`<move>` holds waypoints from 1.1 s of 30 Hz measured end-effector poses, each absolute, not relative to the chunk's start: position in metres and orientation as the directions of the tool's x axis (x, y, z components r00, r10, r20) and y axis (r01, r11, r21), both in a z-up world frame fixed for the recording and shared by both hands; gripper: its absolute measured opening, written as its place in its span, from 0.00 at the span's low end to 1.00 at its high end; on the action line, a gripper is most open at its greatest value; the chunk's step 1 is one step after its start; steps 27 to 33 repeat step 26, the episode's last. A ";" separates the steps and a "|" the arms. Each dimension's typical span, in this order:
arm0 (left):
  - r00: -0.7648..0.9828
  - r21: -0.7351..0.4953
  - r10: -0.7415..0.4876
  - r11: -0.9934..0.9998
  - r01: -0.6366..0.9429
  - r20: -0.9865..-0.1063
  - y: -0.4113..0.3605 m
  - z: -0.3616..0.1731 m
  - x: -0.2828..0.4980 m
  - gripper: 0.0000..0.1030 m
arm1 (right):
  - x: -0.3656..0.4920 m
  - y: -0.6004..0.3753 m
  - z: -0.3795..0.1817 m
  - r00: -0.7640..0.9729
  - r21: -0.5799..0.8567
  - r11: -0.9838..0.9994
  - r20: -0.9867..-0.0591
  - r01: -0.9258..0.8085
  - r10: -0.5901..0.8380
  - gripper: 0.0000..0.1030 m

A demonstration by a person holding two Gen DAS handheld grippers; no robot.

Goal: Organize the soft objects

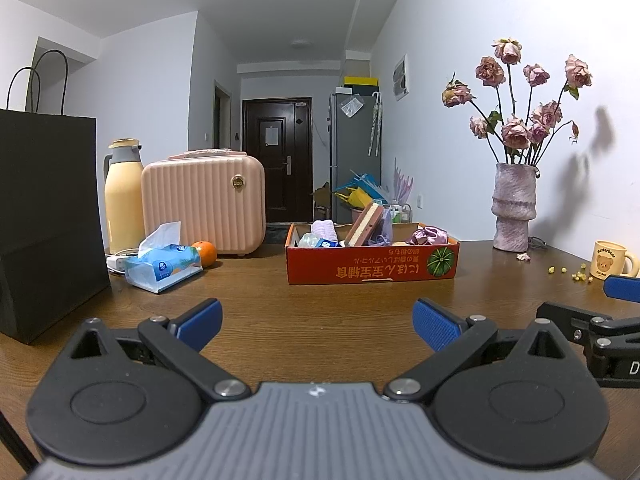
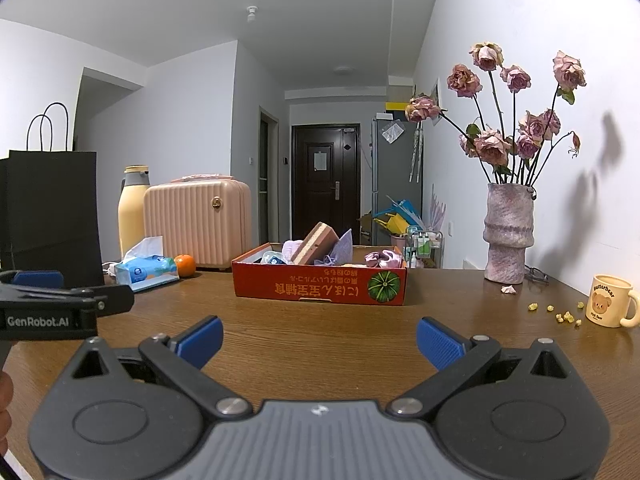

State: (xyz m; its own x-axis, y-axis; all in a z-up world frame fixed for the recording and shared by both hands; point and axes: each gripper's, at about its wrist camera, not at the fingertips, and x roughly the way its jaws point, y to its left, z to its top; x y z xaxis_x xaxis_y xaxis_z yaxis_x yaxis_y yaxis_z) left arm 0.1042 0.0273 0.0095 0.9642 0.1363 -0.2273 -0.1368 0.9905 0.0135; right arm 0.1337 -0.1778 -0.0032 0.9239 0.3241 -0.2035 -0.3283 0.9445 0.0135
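Note:
A red cardboard box (image 1: 372,270) (image 2: 320,286) with a pumpkin print stands on the wooden table, ahead of both grippers. Inside it lie soft things: a layered pink and cream sponge (image 1: 363,224) (image 2: 314,243) propped at a slant, a lilac cloth (image 1: 325,229), a purple satin scrunchie (image 1: 430,236) (image 2: 383,259) and a small blue packet (image 1: 325,243). My left gripper (image 1: 318,326) is open over bare table, well short of the box. My right gripper (image 2: 319,344) is open too, holding nothing. Each gripper shows at the edge of the other's view.
On the left stand a black paper bag (image 1: 44,216), a yellow thermos (image 1: 123,196), a pink case (image 1: 204,204), a tissue pack (image 1: 162,266) and an orange (image 1: 205,253). On the right are a vase of dried roses (image 1: 514,208), a bear mug (image 1: 610,259) and scattered crumbs (image 2: 560,314).

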 end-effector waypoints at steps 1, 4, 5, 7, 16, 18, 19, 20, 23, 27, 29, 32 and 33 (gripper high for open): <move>0.964 0.013 0.136 0.990 -0.137 -0.227 0.027 0.009 0.104 1.00 | 0.134 -0.178 -0.003 0.924 0.014 0.944 -0.204 -0.328 0.324 1.00; 0.964 0.014 0.136 0.991 -0.136 -0.227 0.027 0.009 0.104 1.00 | 0.134 -0.178 -0.003 0.924 0.014 0.944 -0.203 -0.329 0.324 1.00; 0.964 0.014 0.135 0.991 -0.136 -0.227 0.027 0.009 0.104 1.00 | 0.134 -0.178 -0.003 0.924 0.014 0.944 -0.204 -0.329 0.324 1.00; 0.965 0.015 0.135 0.991 -0.135 -0.226 0.027 0.010 0.104 1.00 | 0.134 -0.178 -0.003 0.924 0.013 0.944 -0.203 -0.329 0.324 1.00; 0.968 0.016 0.125 0.992 -0.124 -0.216 0.026 0.012 0.103 1.00 | 0.134 -0.178 -0.004 0.924 0.013 0.944 -0.204 -0.329 0.325 1.00; 0.969 0.018 0.123 0.992 -0.122 -0.216 0.027 0.012 0.102 1.00 | 0.133 -0.177 -0.002 0.924 0.012 0.944 -0.204 -0.329 0.324 1.00; 0.969 0.017 0.123 0.992 -0.122 -0.216 0.027 0.012 0.103 1.00 | 0.134 -0.177 -0.002 0.924 0.012 0.944 -0.204 -0.329 0.324 1.00; 0.968 0.016 0.124 0.992 -0.124 -0.216 0.027 0.012 0.103 1.00 | 0.134 -0.177 -0.003 0.924 0.012 0.944 -0.204 -0.329 0.325 1.00; 0.968 0.014 0.126 0.992 -0.126 -0.217 0.028 0.010 0.103 1.00 | 0.134 -0.177 -0.003 0.924 0.012 0.944 -0.205 -0.328 0.324 1.00; 0.969 0.010 0.121 0.992 -0.122 -0.217 0.029 0.010 0.103 1.00 | 0.134 -0.176 -0.002 0.923 0.012 0.945 -0.208 -0.328 0.323 1.00; 0.969 0.010 0.121 0.992 -0.122 -0.217 0.029 0.010 0.103 1.00 | 0.134 -0.176 -0.002 0.923 0.012 0.945 -0.208 -0.328 0.323 1.00; 0.969 0.010 0.121 0.992 -0.122 -0.217 0.029 0.010 0.103 1.00 | 0.134 -0.176 -0.002 0.923 0.012 0.945 -0.208 -0.328 0.323 1.00; 0.969 0.010 0.121 0.992 -0.122 -0.217 0.029 0.010 0.103 1.00 | 0.134 -0.176 -0.002 0.923 0.012 0.945 -0.208 -0.328 0.323 1.00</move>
